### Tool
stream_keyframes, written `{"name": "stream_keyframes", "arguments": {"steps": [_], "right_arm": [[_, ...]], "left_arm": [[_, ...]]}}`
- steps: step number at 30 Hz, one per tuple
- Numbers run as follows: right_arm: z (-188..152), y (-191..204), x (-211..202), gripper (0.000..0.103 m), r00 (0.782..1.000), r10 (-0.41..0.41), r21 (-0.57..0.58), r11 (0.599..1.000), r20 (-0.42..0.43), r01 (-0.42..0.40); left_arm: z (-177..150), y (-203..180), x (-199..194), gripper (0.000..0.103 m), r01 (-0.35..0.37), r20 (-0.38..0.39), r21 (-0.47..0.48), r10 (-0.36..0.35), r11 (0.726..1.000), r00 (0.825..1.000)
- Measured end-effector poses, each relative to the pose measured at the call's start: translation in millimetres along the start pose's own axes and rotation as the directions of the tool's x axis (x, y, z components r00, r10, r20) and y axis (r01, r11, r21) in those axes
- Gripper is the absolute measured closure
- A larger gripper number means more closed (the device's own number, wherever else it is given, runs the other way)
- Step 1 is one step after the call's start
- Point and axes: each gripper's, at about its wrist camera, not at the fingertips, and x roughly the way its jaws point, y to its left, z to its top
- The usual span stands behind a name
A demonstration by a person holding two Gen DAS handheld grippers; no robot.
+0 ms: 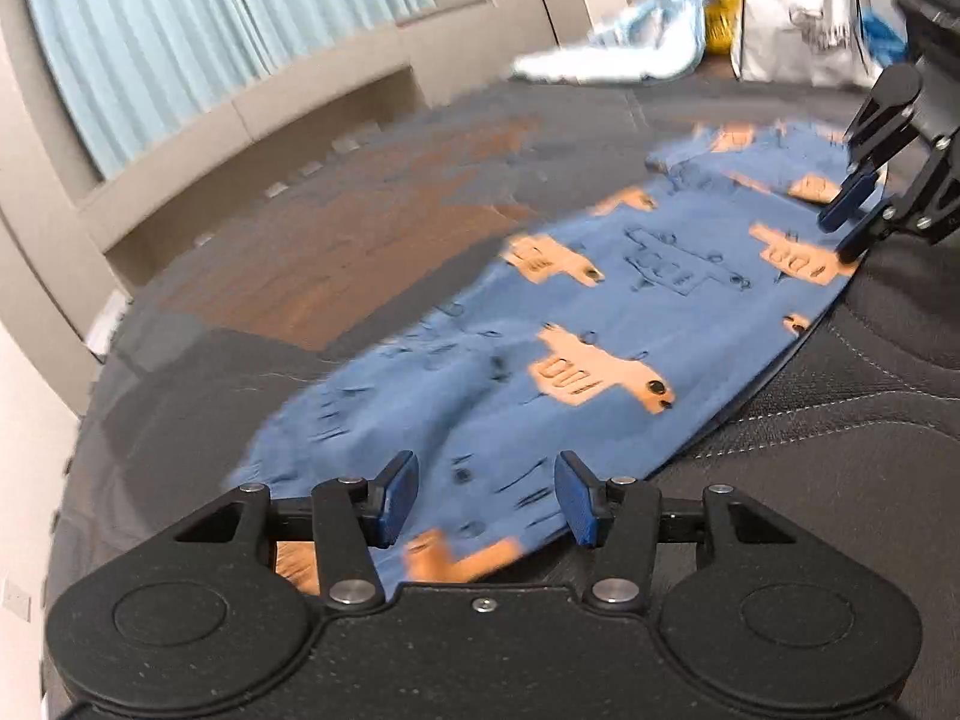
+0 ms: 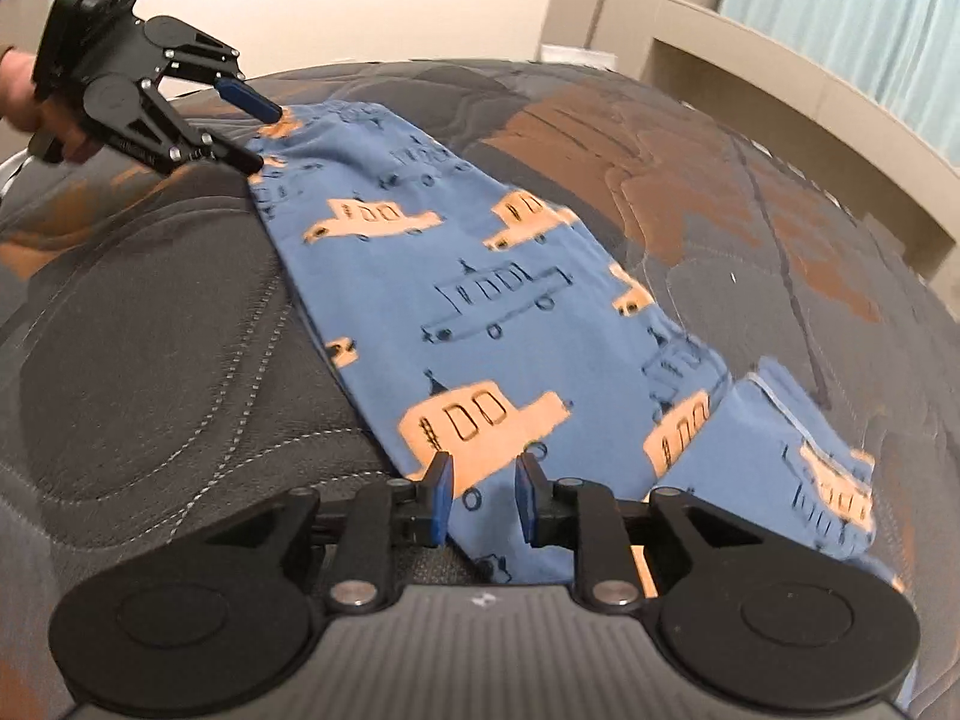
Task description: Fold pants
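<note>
Across a dark quilted bed cover [image 2: 150, 330] with rust-brown patches, a pair of blue pants [image 2: 480, 300] is spread in a long strip, printed with orange and outlined boats. The pants are seen lying flat on the cover, with one end folded over into a smaller flap at the lower right of the right wrist view.

The left gripper [image 1: 486, 501] is held low over one end of the pants – its blue-padded fingers [image 1: 399, 498] are spread well apart, with cloth seen beneath and between them but not pinched. From the right wrist view the same gripper [image 2: 264, 138] is seen at the far end of the strip, gripped by a hand [image 2: 36, 102], its fingers parted at the cloth's edge.

The right gripper [image 2: 483, 501] is placed at the other end of the pants. Its pads [image 2: 441, 501] are parted by a narrow gap, and the cloth passes under that gap without being squeezed. In the left wrist view this gripper [image 1: 852, 216] is seen at the far edge of the pants, fingers slightly apart.

Beyond the bed – pale blue curtains [image 1: 180, 30], a beige window frame, a white bag [image 1: 798, 12] and a light blue cloth [image 1: 618, 48] are seen.
</note>
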Motion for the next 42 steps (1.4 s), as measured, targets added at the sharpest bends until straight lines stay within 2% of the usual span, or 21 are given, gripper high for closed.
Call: {"name": "stream_keyframes", "arguments": {"steps": [1, 2, 5, 7, 8, 11, 13, 15, 17, 18, 19, 20, 21, 22, 24, 29, 35, 36, 39, 40, 42], "right_arm": [[-4, -1, 1, 0.079, 1.000, 0.001, 0.003, 1.000, -0.016, -0.001], [-9, -1, -2, 0.076, 1.000, 0.006, 0.006, 1.000, -0.028, -0.006], [-22, -5, -20, 0.068, 1.000, 0.005, 0.041, 0.999, -0.012, -0.004], [-30, -11, -34, 0.057, 0.999, -0.038, 0.107, 0.994, 0.035, 0.034], [-32, -14, -39, 0.050, 0.996, -0.068, 0.150, 0.987, 0.060, 0.058], [-33, -18, -44, 0.049, 0.978, -0.174, 0.286, 0.949, 0.117, 0.134], [-33, -19, -43, 0.048, 0.963, -0.227, 0.353, 0.921, 0.143, 0.165], [-31, -21, -38, 0.048, 0.949, -0.275, 0.379, 0.903, 0.152, 0.201], [-30, -25, -31, 0.048, 0.943, -0.297, 0.402, 0.889, 0.148, 0.217], [-30, -27, -26, 0.048, 0.941, -0.306, 0.412, 0.883, 0.142, 0.225], [-31, -30, -23, 0.047, 0.941, -0.306, 0.418, 0.880, 0.142, 0.223], [-31, -31, -19, 0.048, 0.942, -0.306, 0.420, 0.879, 0.138, 0.224], [-33, -32, -15, 0.048, 0.941, -0.311, 0.421, 0.878, 0.136, 0.229], [-35, -30, -14, 0.048, 0.938, -0.316, 0.421, 0.877, 0.140, 0.232], [-42, -31, -9, 0.048, 0.937, -0.316, 0.434, 0.872, 0.148, 0.226], [-49, -37, -13, 0.048, 0.945, -0.283, 0.468, 0.865, 0.161, 0.180], [-48, -32, -8, 0.047, 0.949, -0.276, 0.453, 0.873, 0.153, 0.181], [-48, -31, -8, 0.047, 0.948, -0.279, 0.450, 0.874, 0.153, 0.185], [-47, -29, -2, 0.048, 0.946, -0.292, 0.438, 0.875, 0.140, 0.205], [-46, -27, 0, 0.048, 0.945, -0.299, 0.434, 0.875, 0.134, 0.215], [-45, -25, 0, 0.058, 0.936, -0.325, 0.427, 0.872, 0.135, 0.241]], "left_arm": [[1, -3, 14, 0.048, 0.012, -0.062, 0.013, -0.011, 1.000, 0.998], [-1, -7, 22, 0.048, 0.010, -0.085, 0.029, -0.008, 1.000, 0.996], [6, -3, 15, 0.049, 0.004, -0.072, -0.004, -0.004, 1.000, 0.997], [17, 1, 1, 0.049, 0.039, -0.013, -0.067, -0.040, 0.997, 0.999], [26, 2, -2, 0.045, 0.064, 0.014, -0.099, -0.063, 0.993, 0.998], [71, -4, 6, 0.041, 0.147, 0.084, -0.170, -0.134, 0.974, 0.987], [111, -9, 25, 0.041, 0.224, 0.120, -0.230, -0.201, 0.947, 0.972], [156, -12, 58, 0.041, 0.314, 0.138, -0.332, -0.283, 0.890, 0.949], [192, -19, 92, 0.042, 0.362, 0.124, -0.419, -0.342, 0.833, 0.932], [208, -24, 111, 0.045, 0.371, 0.108, -0.444, -0.362, 0.816, 0.926], [223, -31, 132, 0.050, 0.364, 0.074, -0.459, -0.373, 0.810, 0.925], [235, -37, 150, 0.064, 0.349, 0.035, -0.471, -0.378, 0.810, 0.925], [245, -43, 166, 0.070, 0.340, 0.001, -0.475, -0.386, 0.811, 0.922], [253, -49, 178, 0.071, 0.335, -0.023, -0.474, -0.392, 0.814, 0.920], [262, -62, 196, 0.075, 0.328, -0.061, -0.472, -0.402, 0.818, 0.914], [260, -72, 224, 0.077, 0.331, -0.092, -0.521, -0.437, 0.787, 0.895], [257, -72, 242, 0.078, 0.307, -0.076, -0.604, -0.437, 0.735, 0.896], [258, -72, 243, 0.082, 0.305, -0.073, -0.610, -0.435, 0.731, 0.897], [262, -72, 240, 0.096, 0.303, -0.068, -0.602, -0.425, 0.739, 0.903], [264, -73, 237, 0.097, 0.308, -0.060, -0.596, -0.423, 0.742, 0.904], [268, -74, 228, 0.098, 0.316, -0.039, -0.585, -0.415, 0.747, 0.909]]}}
